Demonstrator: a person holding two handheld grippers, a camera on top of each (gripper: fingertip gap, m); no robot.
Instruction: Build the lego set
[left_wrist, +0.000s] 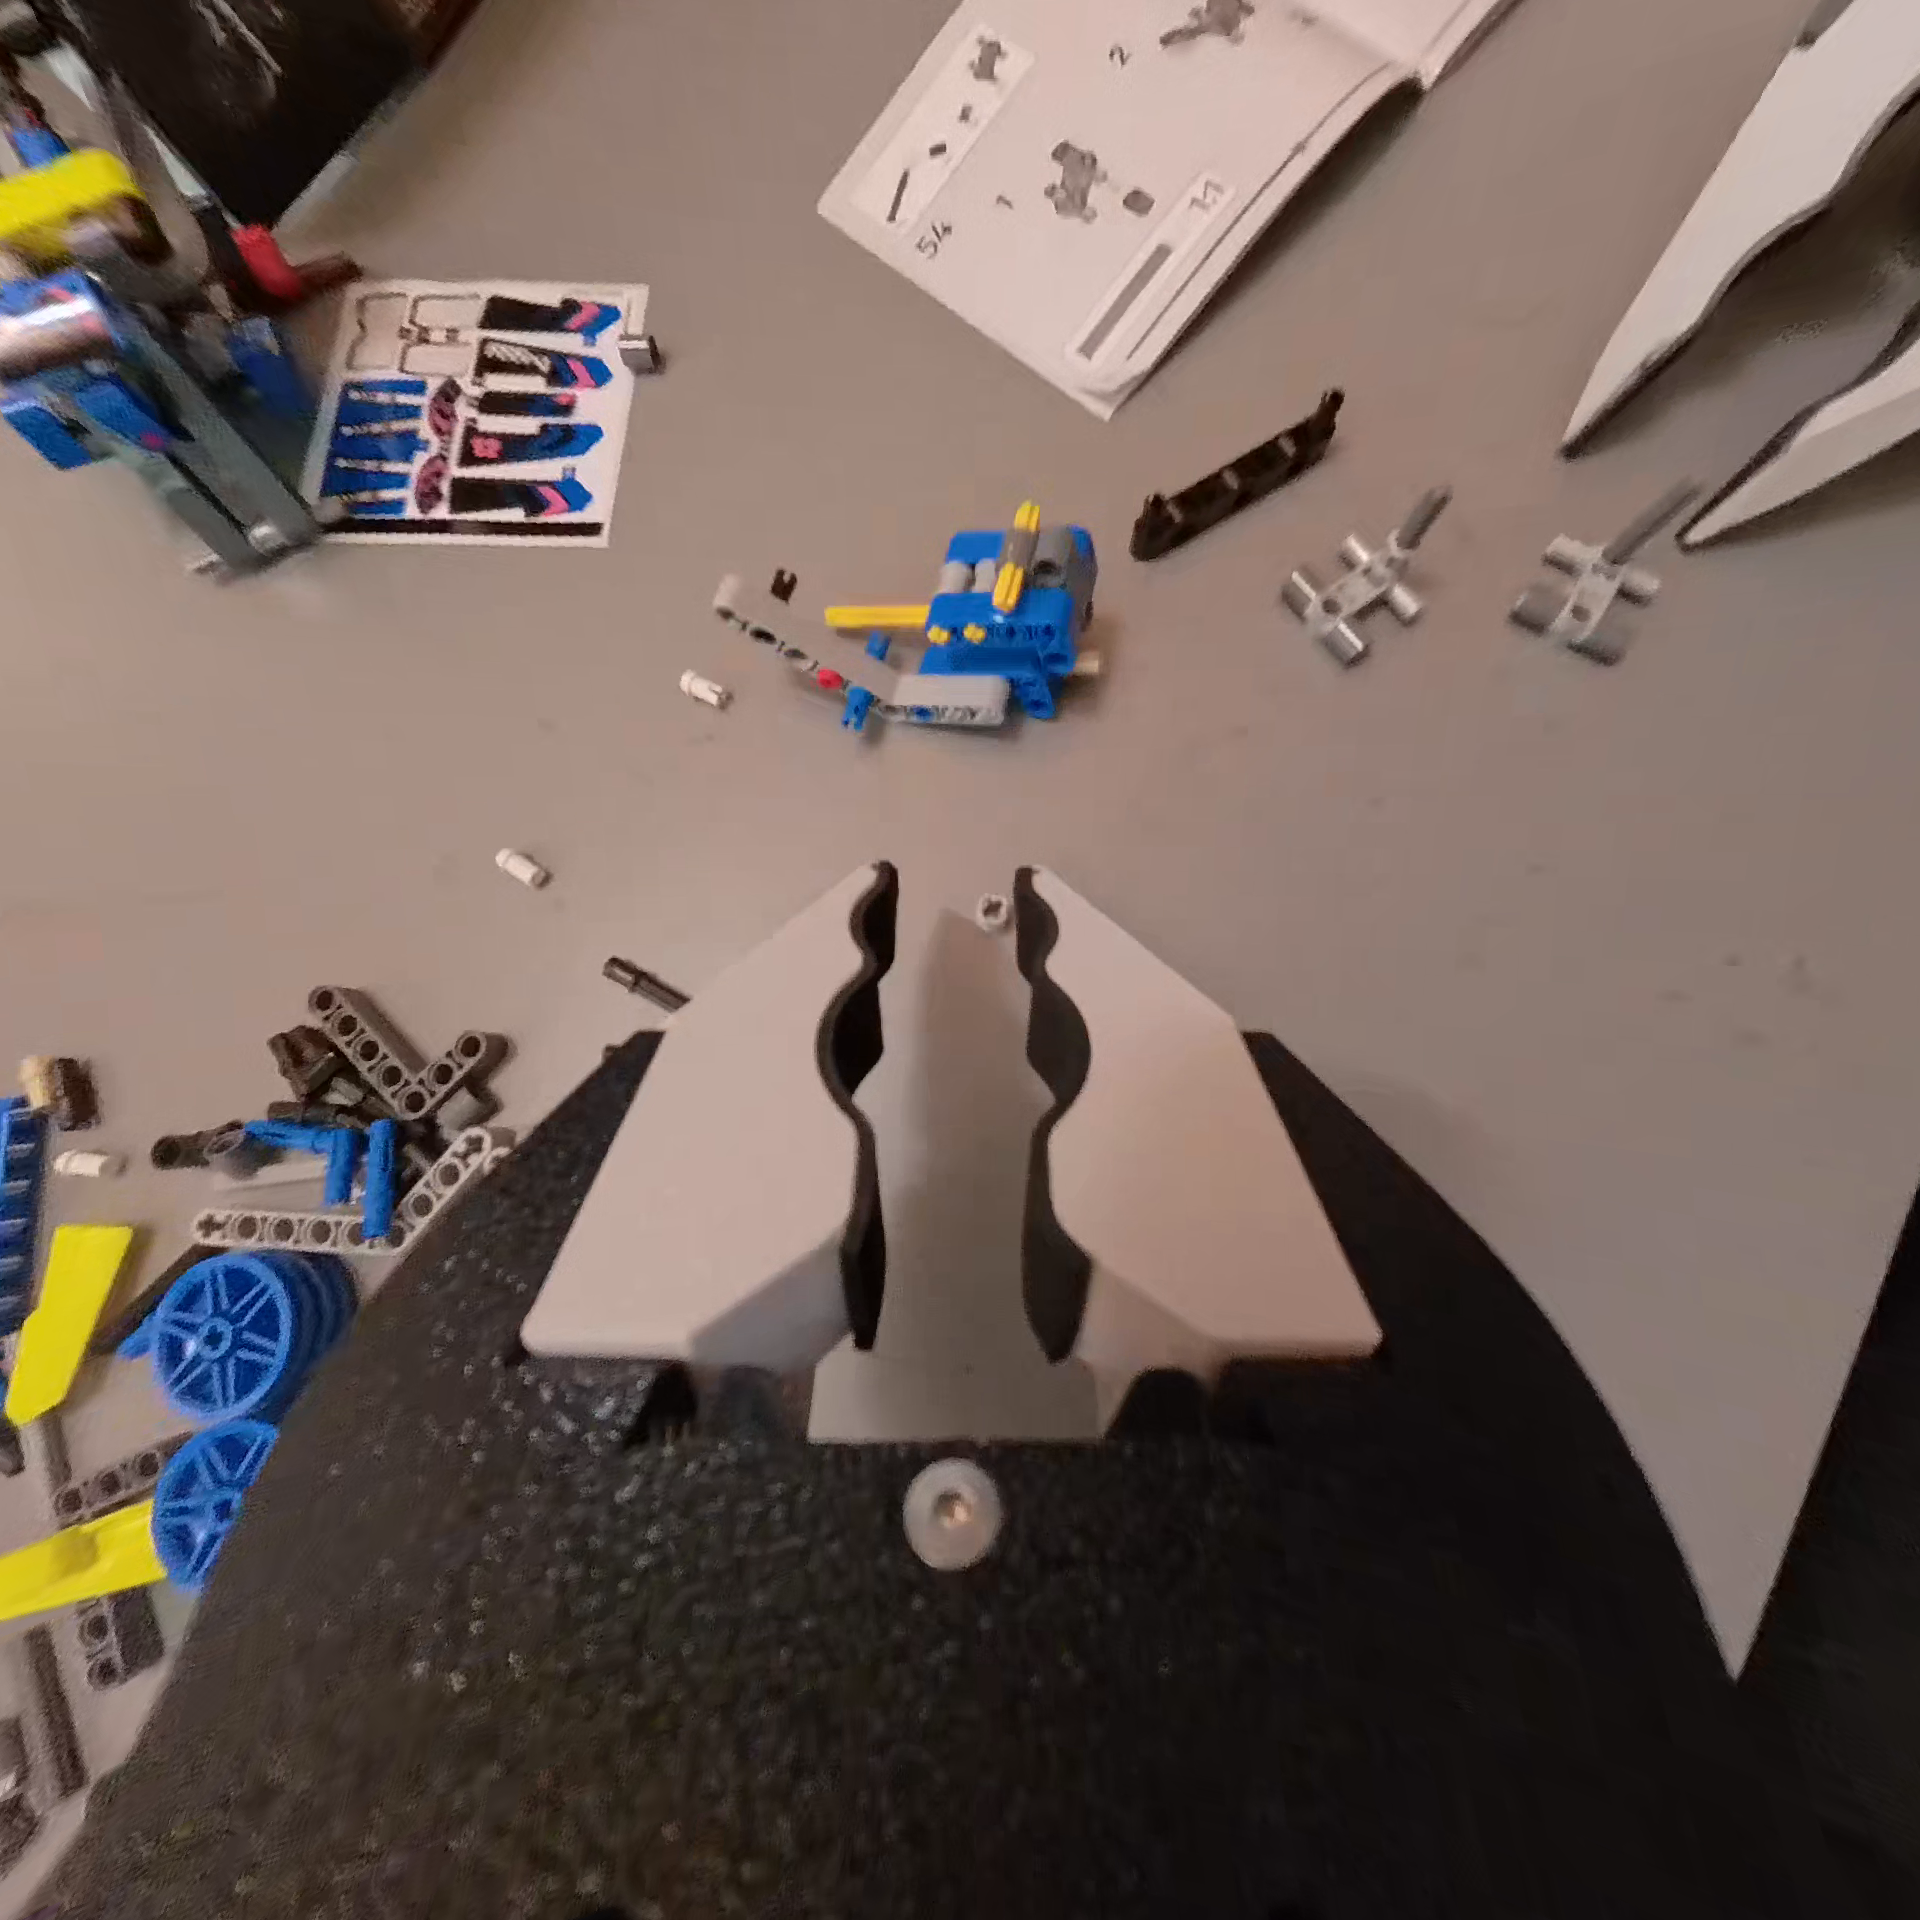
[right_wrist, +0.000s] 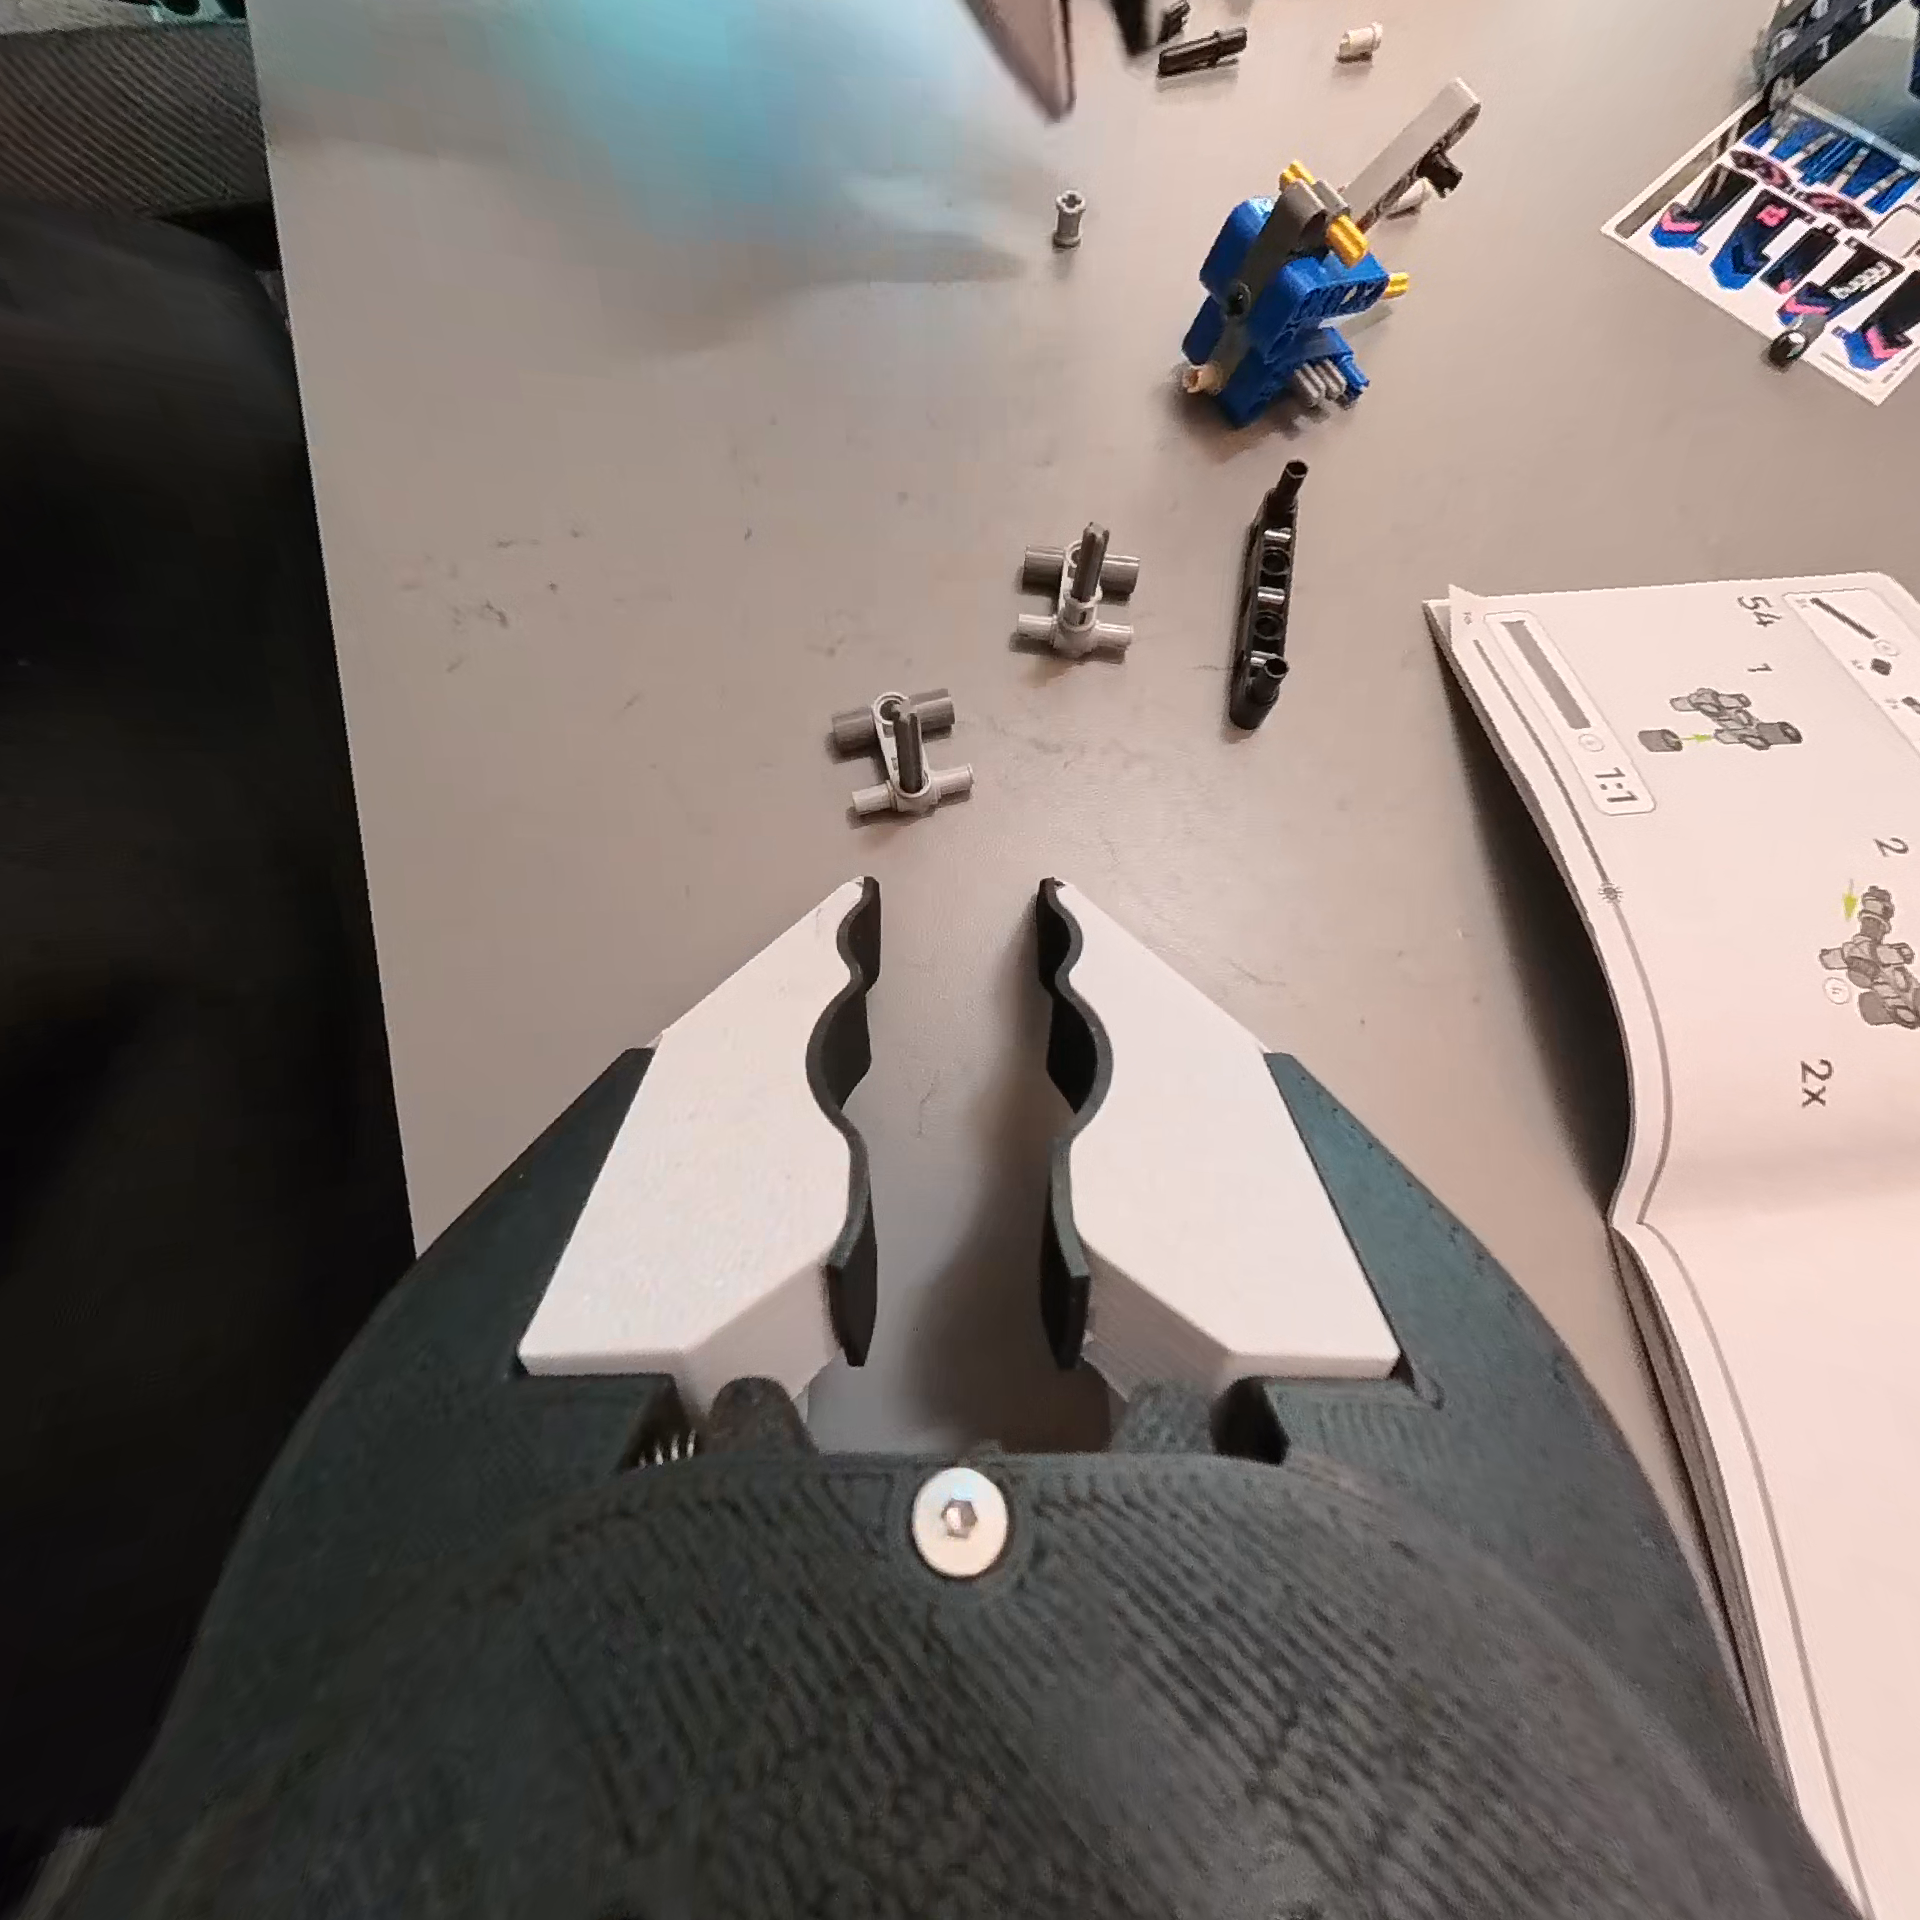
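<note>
Grey connector piece (right_wrist: 900, 753) lies just ahead of right claw (right_wrist: 958, 889).

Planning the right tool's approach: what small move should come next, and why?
Probably ease the right tool forward onto the nearer grey cross-shaped assembly. Both tools are open and empty, and that piece lies just ahead of its tips, apart from its twin and the black beam.

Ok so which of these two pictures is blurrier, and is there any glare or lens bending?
Left wrist view: softer overall, with motion smear on the sticker sheet and the blue wheels. Right wrist view: sharper on the two grey cross pieces, but a pale bluish smear sits top left; the instruction booklet edge bows, showing wide-angle distortion.
</note>
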